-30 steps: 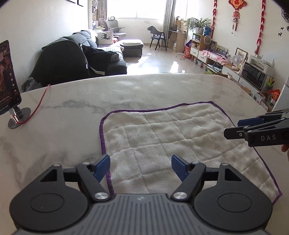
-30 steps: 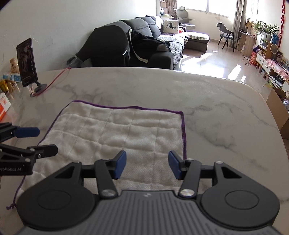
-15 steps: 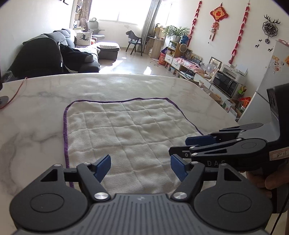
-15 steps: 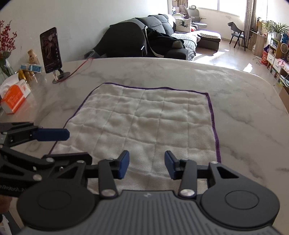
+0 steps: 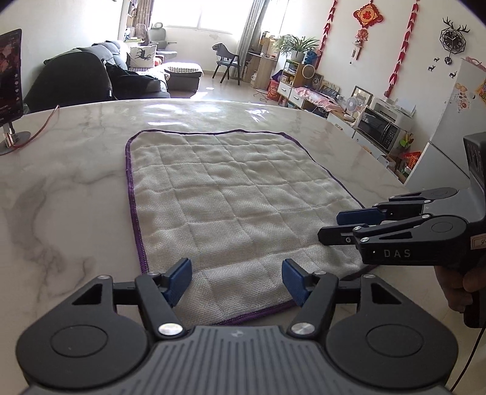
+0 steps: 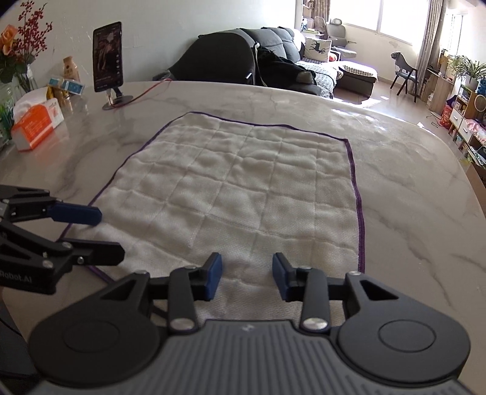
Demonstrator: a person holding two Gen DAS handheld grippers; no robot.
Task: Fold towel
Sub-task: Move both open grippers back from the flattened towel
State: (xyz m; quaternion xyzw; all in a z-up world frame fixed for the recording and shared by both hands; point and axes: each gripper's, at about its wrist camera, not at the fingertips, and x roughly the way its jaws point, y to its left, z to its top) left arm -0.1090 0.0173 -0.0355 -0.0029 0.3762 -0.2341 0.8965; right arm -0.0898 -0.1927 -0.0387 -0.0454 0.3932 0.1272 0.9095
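Setting: a home, open living and dining room. Marble tabletop (image 5: 76, 170) in front; dark sofa (image 6: 273, 48) with cushions; chair (image 5: 226, 62) by a bright curtained window (image 5: 200, 15); potted plant (image 5: 296, 45) on low shelves; microwave (image 5: 379, 129); red hanging ornaments (image 5: 369, 15); wall clock (image 5: 453, 39); tissue box (image 6: 38, 123); phone on stand (image 6: 107, 57).

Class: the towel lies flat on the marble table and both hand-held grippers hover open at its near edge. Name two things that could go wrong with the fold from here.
1. The towel lies flat against the smooth table, so the left hand-held gripper and the right hand-held gripper may pinch nothing or just push the edge into a bunch.
2. Both grippers sit inward of the near corners, so the corners could droop and the fold land uneven.
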